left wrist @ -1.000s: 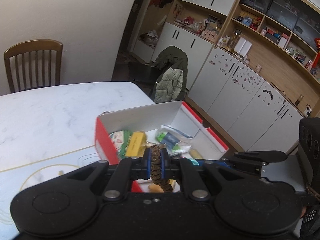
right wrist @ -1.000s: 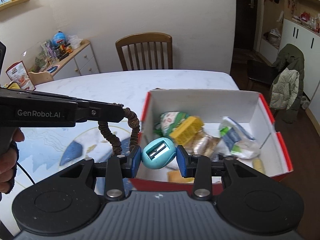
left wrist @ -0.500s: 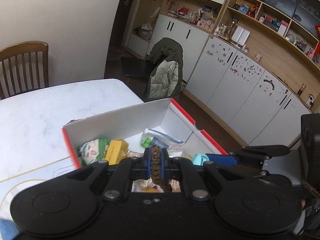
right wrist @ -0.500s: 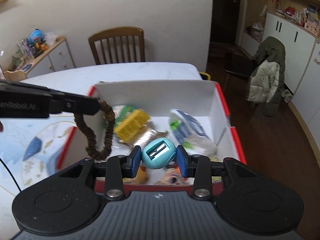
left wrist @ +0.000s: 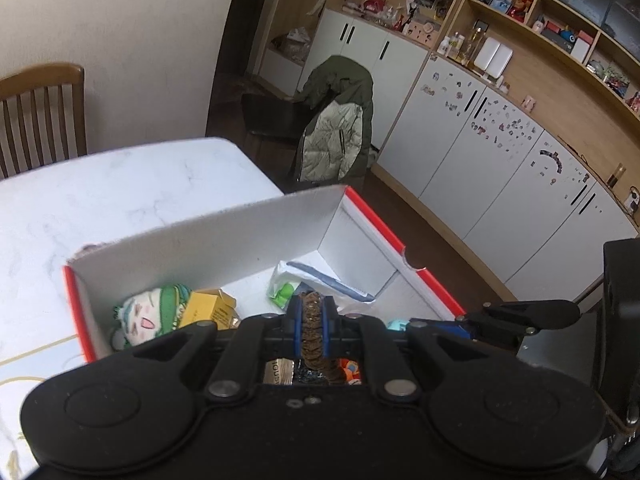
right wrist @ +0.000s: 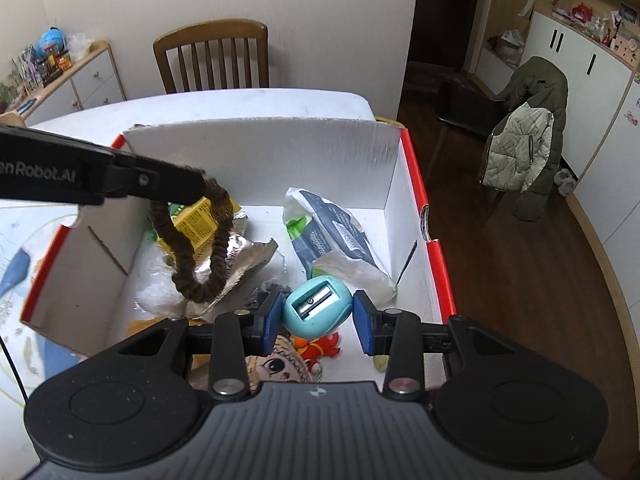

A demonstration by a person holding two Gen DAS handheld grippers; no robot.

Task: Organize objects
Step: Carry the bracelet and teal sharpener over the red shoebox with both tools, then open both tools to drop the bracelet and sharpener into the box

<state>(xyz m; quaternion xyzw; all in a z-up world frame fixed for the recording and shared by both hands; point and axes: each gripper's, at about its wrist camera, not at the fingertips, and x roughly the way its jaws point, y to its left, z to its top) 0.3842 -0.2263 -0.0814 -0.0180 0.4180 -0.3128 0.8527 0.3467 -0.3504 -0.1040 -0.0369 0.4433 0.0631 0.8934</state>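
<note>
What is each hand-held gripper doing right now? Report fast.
Left hand-held gripper: shut on the brown scrunchie.
Right hand-held gripper: cannot be told; gaps show beside the blue sharpener.
</note>
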